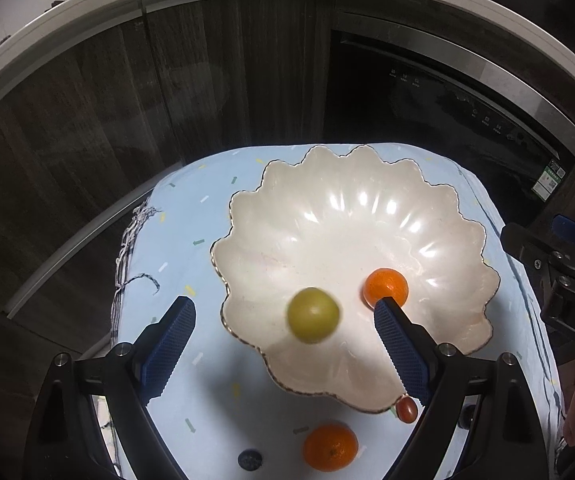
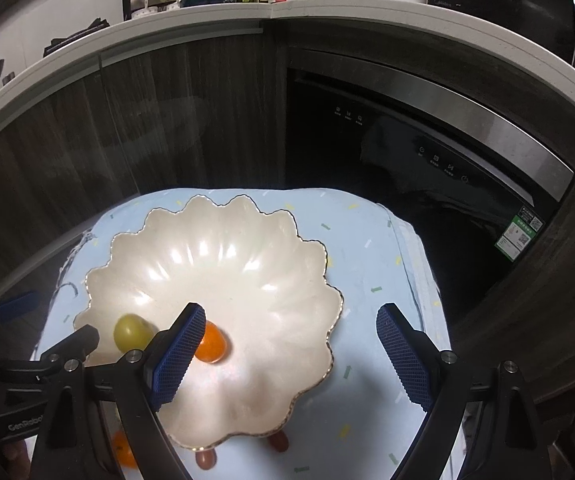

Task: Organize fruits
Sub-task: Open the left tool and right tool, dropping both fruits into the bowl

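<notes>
Between the spread left gripper (image 1: 283, 312), a round green fruit (image 1: 313, 315).

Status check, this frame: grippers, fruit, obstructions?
Left gripper open, right gripper open. Green fruit, one orange in bowl. Second orange outside. Nothing blocking.

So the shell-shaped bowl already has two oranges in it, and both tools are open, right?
Not quite. The bowl holds one orange and a green fruit; the second orange lies on the cloth, as the left wrist view shows. The left tool and right tool are indeed open.
</notes>
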